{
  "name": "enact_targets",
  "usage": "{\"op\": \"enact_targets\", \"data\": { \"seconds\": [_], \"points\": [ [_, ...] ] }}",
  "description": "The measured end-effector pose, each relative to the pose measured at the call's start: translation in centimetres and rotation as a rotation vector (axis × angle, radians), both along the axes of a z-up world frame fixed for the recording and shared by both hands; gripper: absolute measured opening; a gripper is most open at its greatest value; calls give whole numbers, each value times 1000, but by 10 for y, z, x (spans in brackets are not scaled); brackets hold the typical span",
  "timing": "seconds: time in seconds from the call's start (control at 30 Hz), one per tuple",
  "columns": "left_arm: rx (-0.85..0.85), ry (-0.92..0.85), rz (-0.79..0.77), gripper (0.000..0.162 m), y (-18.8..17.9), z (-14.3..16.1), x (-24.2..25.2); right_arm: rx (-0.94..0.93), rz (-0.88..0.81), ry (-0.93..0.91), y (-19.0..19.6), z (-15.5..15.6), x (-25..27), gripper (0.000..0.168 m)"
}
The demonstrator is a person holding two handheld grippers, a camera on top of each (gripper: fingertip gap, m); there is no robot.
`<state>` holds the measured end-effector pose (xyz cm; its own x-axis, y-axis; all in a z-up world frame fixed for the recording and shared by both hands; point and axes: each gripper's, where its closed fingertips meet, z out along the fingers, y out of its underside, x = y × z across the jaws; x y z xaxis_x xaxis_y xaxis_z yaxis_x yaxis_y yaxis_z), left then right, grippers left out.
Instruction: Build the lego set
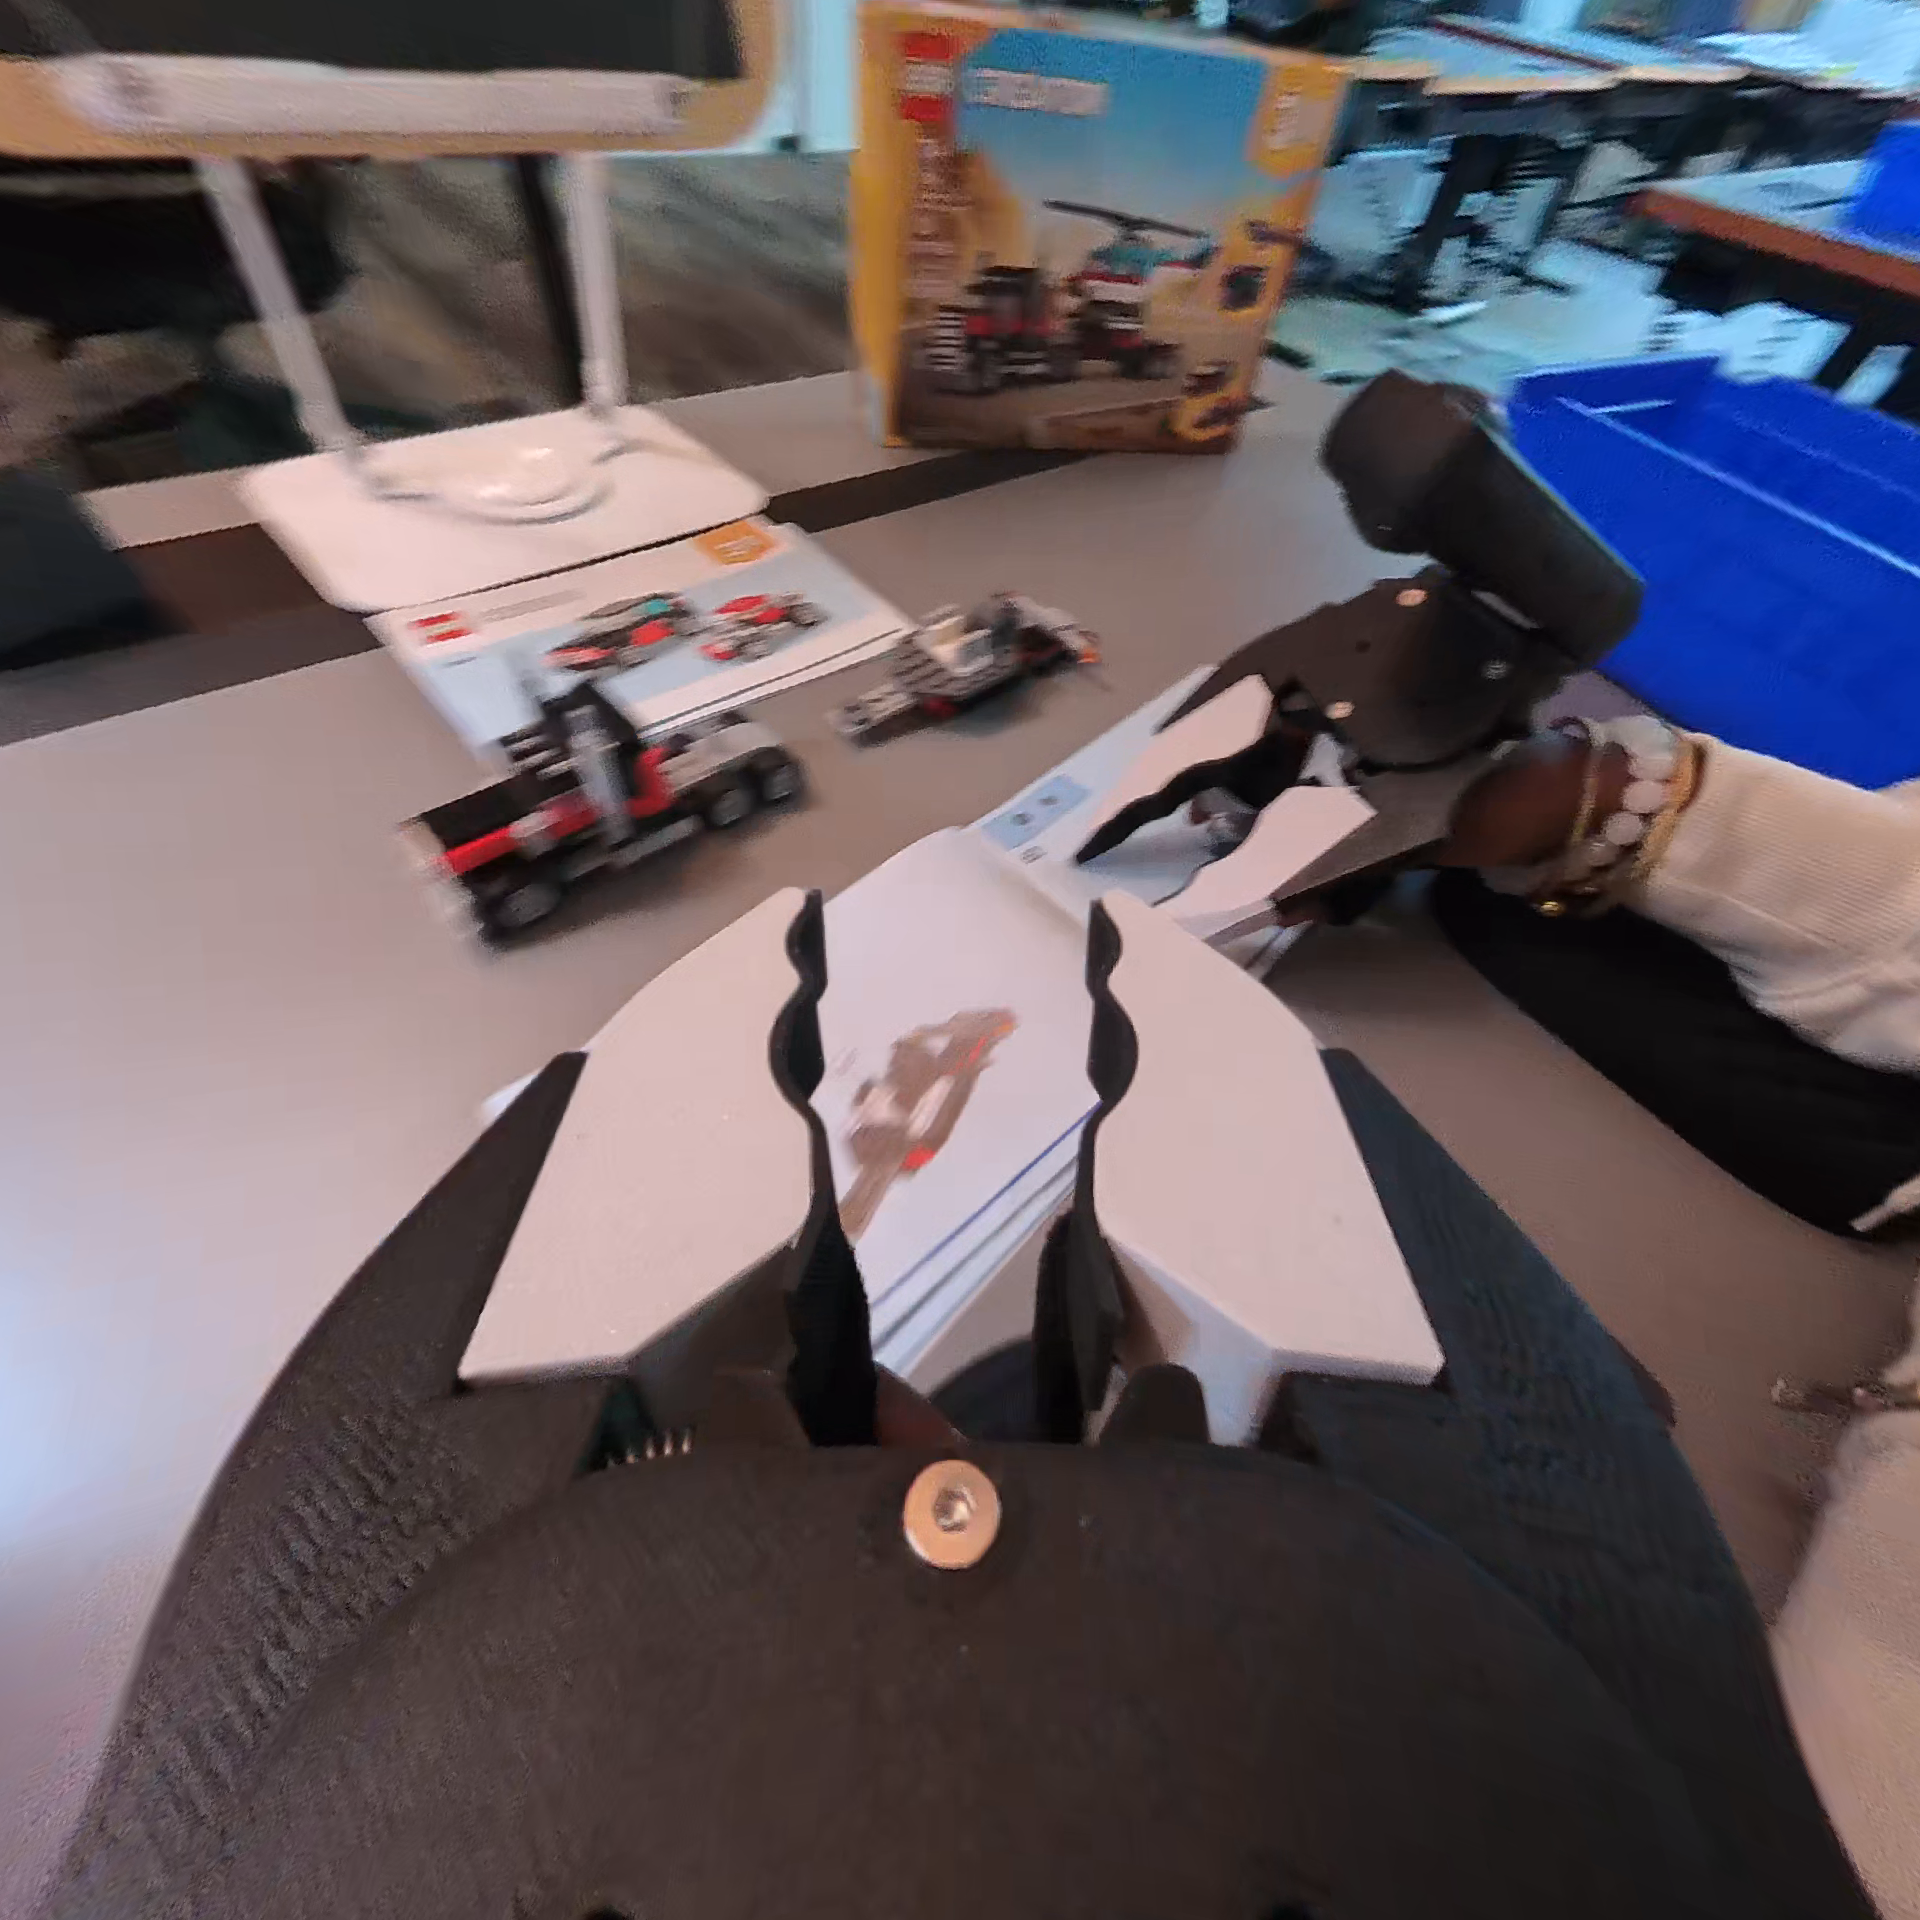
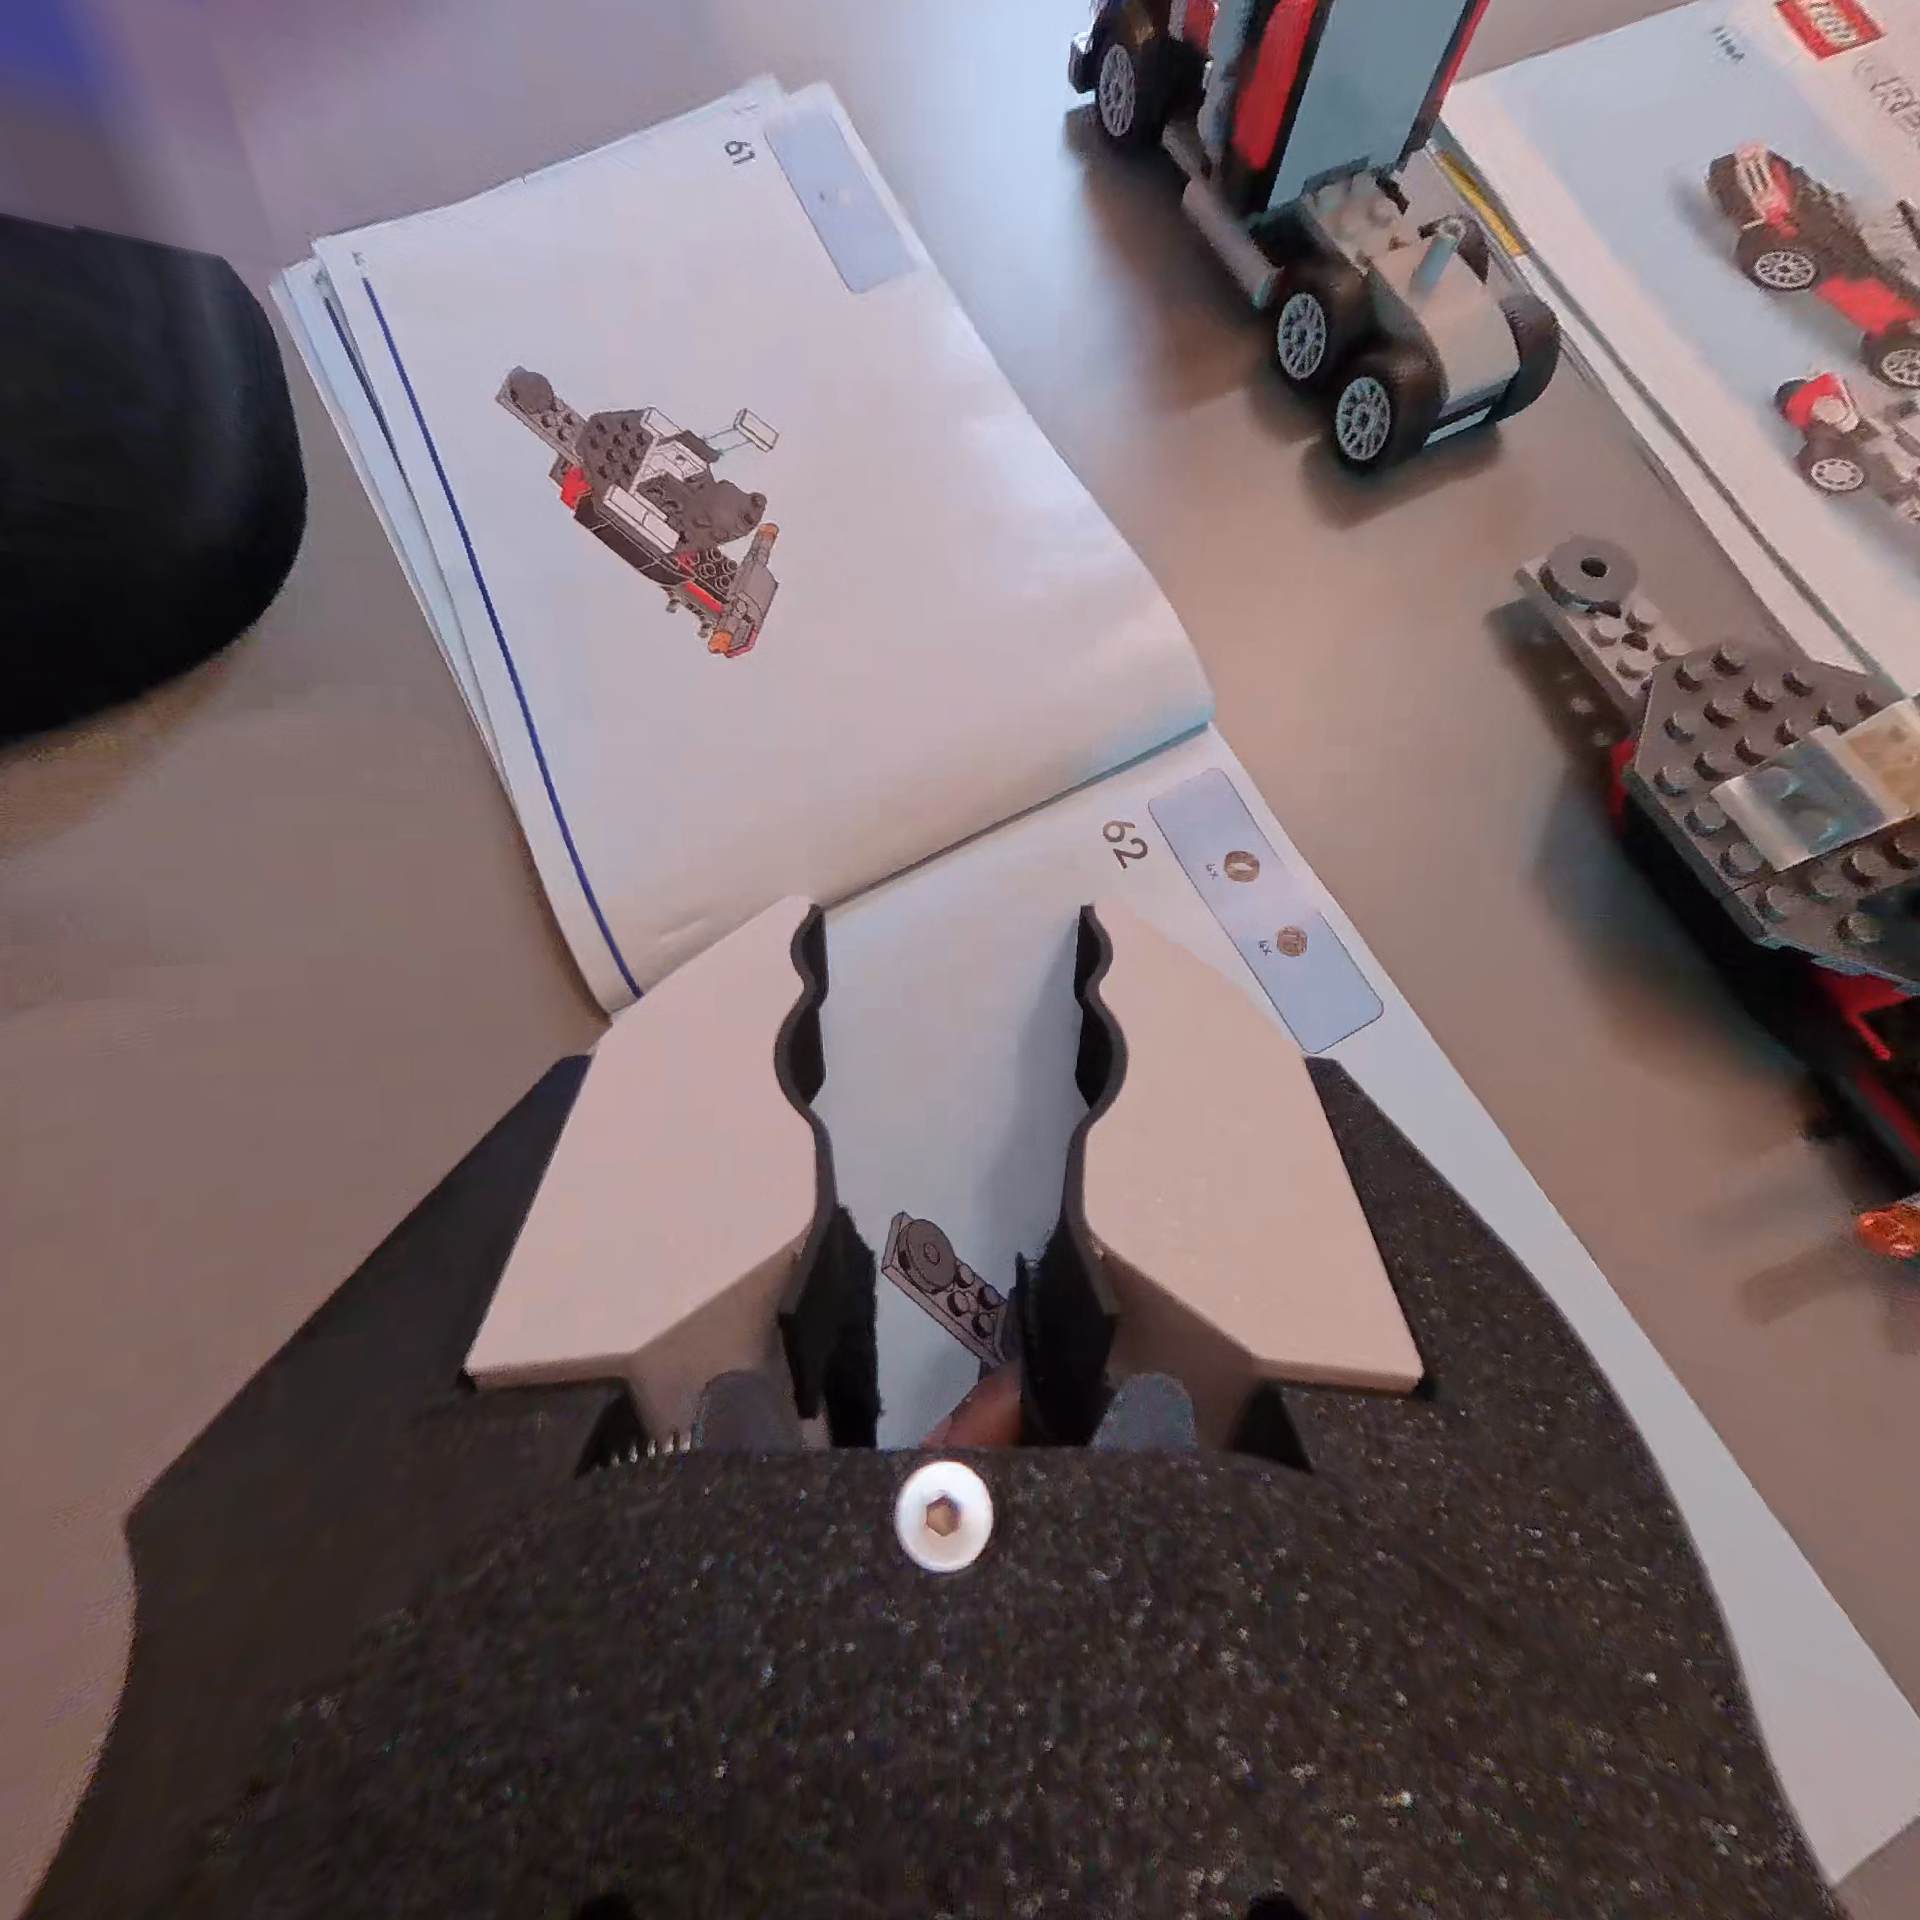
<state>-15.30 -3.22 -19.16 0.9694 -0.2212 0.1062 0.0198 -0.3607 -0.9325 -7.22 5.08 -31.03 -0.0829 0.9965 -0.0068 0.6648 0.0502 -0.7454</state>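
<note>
Lying open, instruction booklet [image 2: 790, 582]; grey studded build [image 2: 1766, 769] beside it

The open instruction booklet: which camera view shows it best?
The right wrist view: the open instruction booklet lies sharp and nearly whole, its drawing clear. The left wrist view shows it blurred and mostly hidden behind the left hand-held gripper.

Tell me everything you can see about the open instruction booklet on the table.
The open instruction booklet is thin, pale blue-white paper, lying flat on the grey table with its pages curling at the fold. Each visible page shows a printed drawing of a partly built grey, black and red model, with a blue parts panel in the corner. Both grippers hover over it with jaws open, holding nothing.
</note>
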Motion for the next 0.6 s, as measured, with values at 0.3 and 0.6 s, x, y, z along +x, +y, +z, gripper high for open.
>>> {"op": "enact_targets", "data": {
  "seconds": [0.3, 0.6],
  "points": [
    [-340, 154, 582, 49, -179, 2, -133, -74, -34, 115, 0, 24, 4, 47],
    [-330, 180, 532, 26, -176, -43, -121, -41, -96, 109, -2, 30, 23, 42]
  ]
}}
